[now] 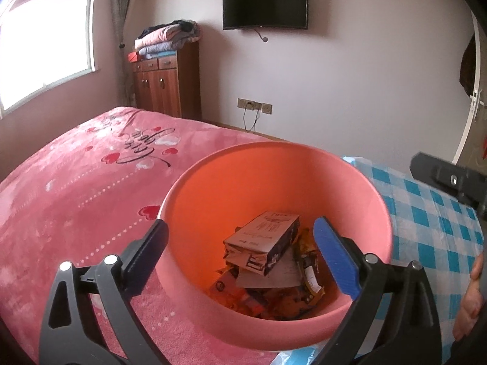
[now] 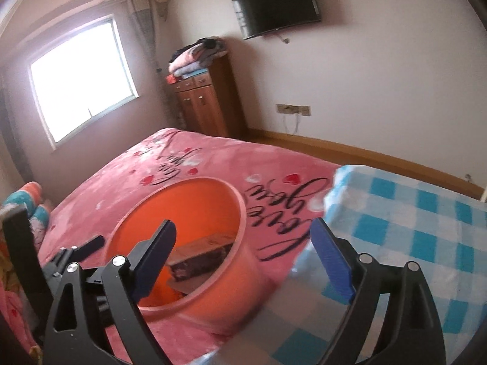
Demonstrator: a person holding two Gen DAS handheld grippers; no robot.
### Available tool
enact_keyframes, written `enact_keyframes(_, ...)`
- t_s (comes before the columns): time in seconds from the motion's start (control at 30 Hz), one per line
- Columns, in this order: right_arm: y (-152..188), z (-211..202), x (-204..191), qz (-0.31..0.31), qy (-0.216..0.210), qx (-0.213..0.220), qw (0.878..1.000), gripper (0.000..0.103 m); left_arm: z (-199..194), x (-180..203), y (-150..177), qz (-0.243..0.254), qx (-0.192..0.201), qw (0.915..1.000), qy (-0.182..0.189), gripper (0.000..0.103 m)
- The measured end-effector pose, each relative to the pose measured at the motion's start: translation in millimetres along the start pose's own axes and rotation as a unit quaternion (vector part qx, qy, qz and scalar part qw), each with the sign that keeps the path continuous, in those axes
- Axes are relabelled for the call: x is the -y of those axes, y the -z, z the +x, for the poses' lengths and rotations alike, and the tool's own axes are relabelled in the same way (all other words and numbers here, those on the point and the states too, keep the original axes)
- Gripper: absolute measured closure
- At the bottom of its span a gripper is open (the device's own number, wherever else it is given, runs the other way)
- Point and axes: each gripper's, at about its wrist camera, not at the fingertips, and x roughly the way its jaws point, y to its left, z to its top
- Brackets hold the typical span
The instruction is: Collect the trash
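A pink plastic bin [image 1: 350, 182] sits on the bed, tilted toward me. Inside lie a brown cardboard box [image 1: 261, 240] and several crumpled wrappers [image 1: 307, 283]. My left gripper [image 1: 243, 243] is open and empty, its fingers straddling the bin's near rim. In the right wrist view the bin [image 2: 240, 270] sits at lower left with the box [image 2: 201, 255] showing inside. My right gripper [image 2: 243, 243] is open and empty, above the bin's right side. The left gripper's fingertip [image 2: 91, 246] shows beside the bin there.
A pink blanket [image 1: 76, 197] with hearts covers the bed; a blue checked cloth [image 1: 426, 219] lies at the right. A wooden cabinet [image 1: 164, 88] with folded clothes stands by the far wall, under a wall TV [image 1: 264, 4]. A hand [image 1: 468, 298] shows at the right edge.
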Motion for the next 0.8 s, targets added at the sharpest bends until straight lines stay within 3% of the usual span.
enact_keyframes(0.33,24,-32,38,0.014,0.065,0.017,0.998,0.013,-25,37,-7,0.019,0.028,0.9991,0.027,0.006)
enact_keyframes(0.8,66,-97,102,0.034,0.181,0.046,0.982,0.013,-57,131,9,0.079,0.044,0.9884,0.122,0.004)
